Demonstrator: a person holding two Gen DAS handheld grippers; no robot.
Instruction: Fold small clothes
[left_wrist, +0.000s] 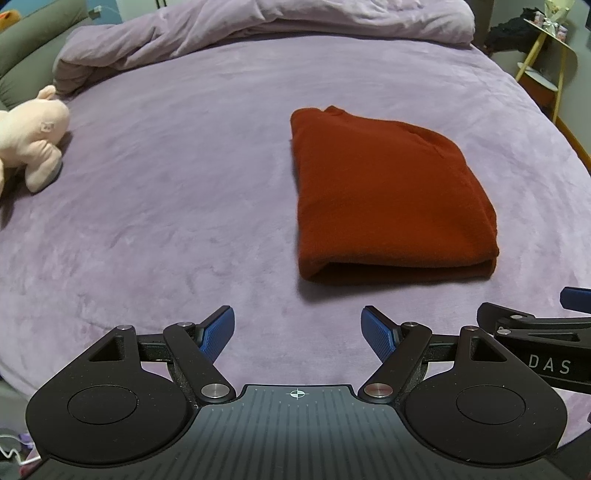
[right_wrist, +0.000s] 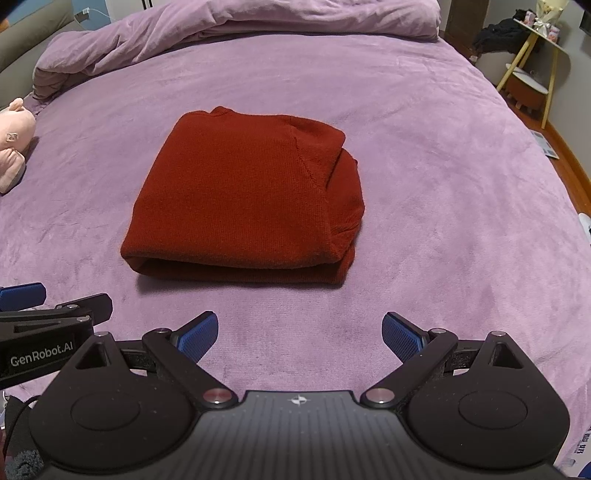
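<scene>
A dark red knitted garment (left_wrist: 388, 199) (right_wrist: 240, 199) lies folded into a thick rectangle on the purple bed cover, its rounded fold facing me. My left gripper (left_wrist: 298, 334) hovers short of it and to its left, jaws wide open with nothing between the blue pads. My right gripper (right_wrist: 300, 338) hangs just in front of the garment's near edge, also open and empty. Each gripper's black arm shows at the edge of the other's view, the right one (left_wrist: 535, 332) and the left one (right_wrist: 48, 325). Neither touches the cloth.
A pink plush toy (left_wrist: 33, 140) (right_wrist: 13, 140) lies at the bed's left side. A bunched purple duvet (left_wrist: 258, 26) runs along the far end. A yellow-legged side table (left_wrist: 546, 62) stands off the bed at the right, above a wooden floor.
</scene>
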